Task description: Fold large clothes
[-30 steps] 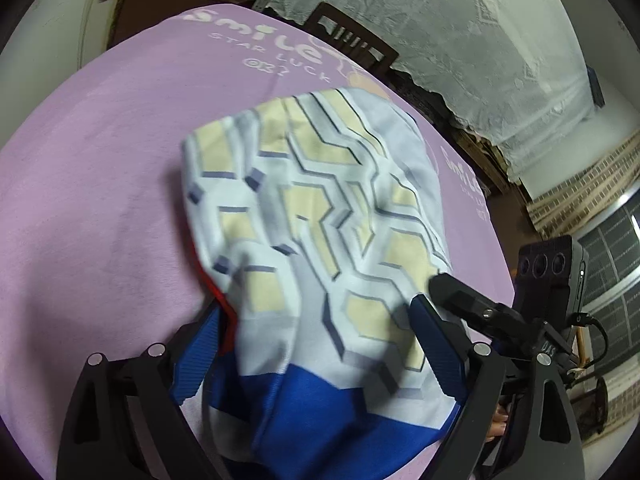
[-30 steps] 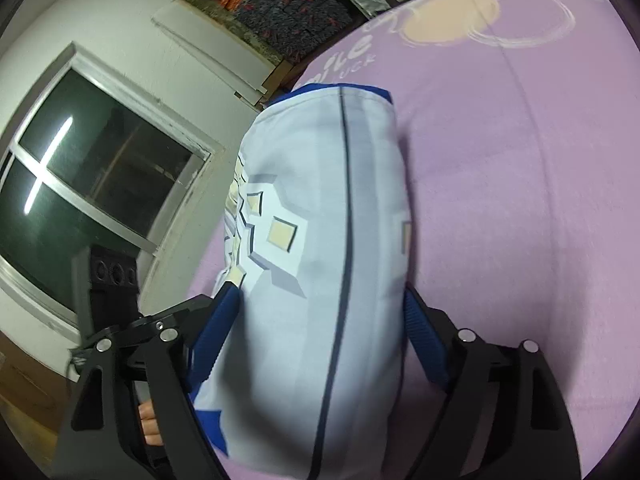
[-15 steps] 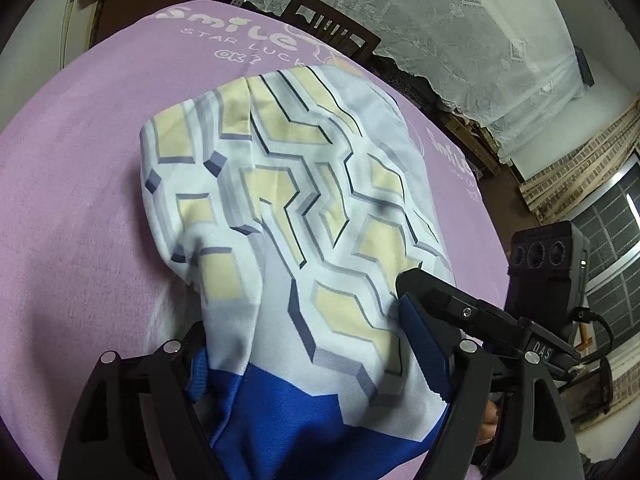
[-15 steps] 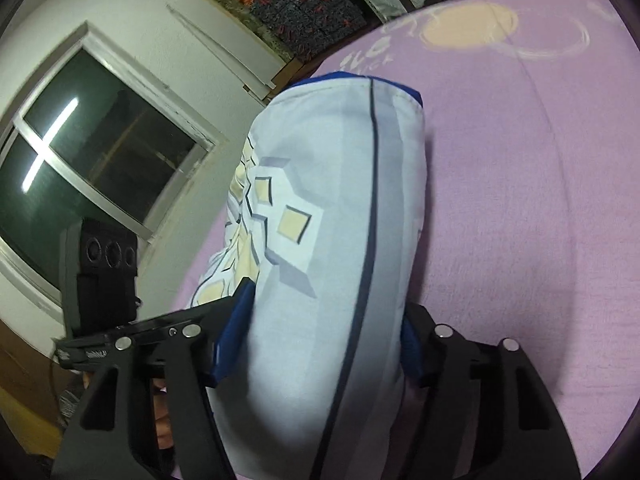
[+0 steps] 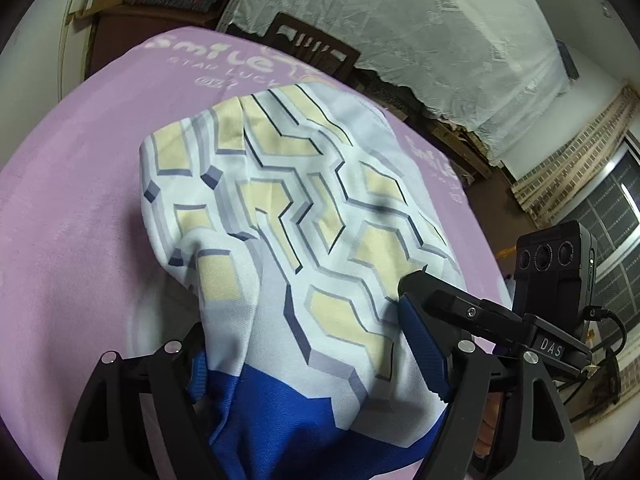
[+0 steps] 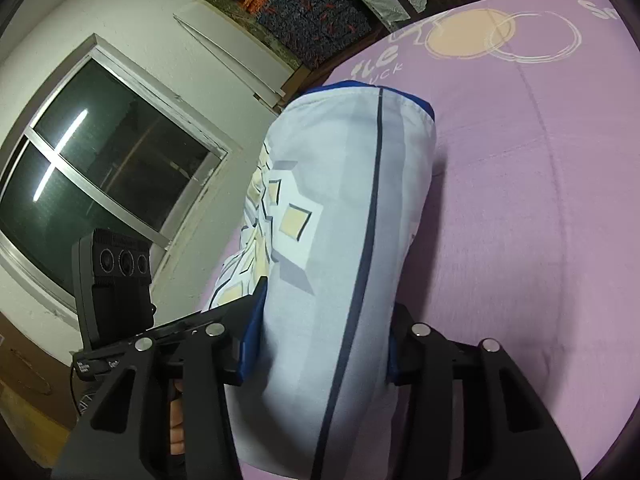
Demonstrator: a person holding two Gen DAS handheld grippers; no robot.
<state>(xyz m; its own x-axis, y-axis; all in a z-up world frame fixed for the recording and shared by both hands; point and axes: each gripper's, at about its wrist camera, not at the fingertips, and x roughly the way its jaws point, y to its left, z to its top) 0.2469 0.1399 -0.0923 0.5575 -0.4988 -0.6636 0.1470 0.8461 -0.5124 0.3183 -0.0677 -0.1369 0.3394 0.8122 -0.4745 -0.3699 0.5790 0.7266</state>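
A pale jersey [image 5: 304, 208] with cream hexagon print and a blue hem lies bunched on the purple sheet [image 5: 80, 216]. Its near end is raised off the sheet. My left gripper [image 5: 300, 320] holds that end, and the cloth fills the gap between its blue pads. My right gripper [image 6: 328, 304] is closing on a plain white fold [image 6: 352, 208] with a dark stripe, and its pads press the fold from both sides. The two grippers sit side by side: the right gripper's black finger [image 5: 472, 312] shows in the left wrist view, and the left gripper's finger [image 6: 172, 332] in the right wrist view.
The purple sheet [image 6: 520, 200] stretches wide to the right, printed with circles and lettering. A dark wooden chair [image 5: 312, 48] stands past its far edge beneath a lace curtain [image 5: 420, 32]. A window [image 6: 104, 184] and white wall are at the left. Fingertips of a person's hand [image 6: 176, 432] show low down.
Both grippers have risen and drawn the jersey's near end up with them. The right jaws have narrowed a lot around the white fold. The left jaws narrowed a little.
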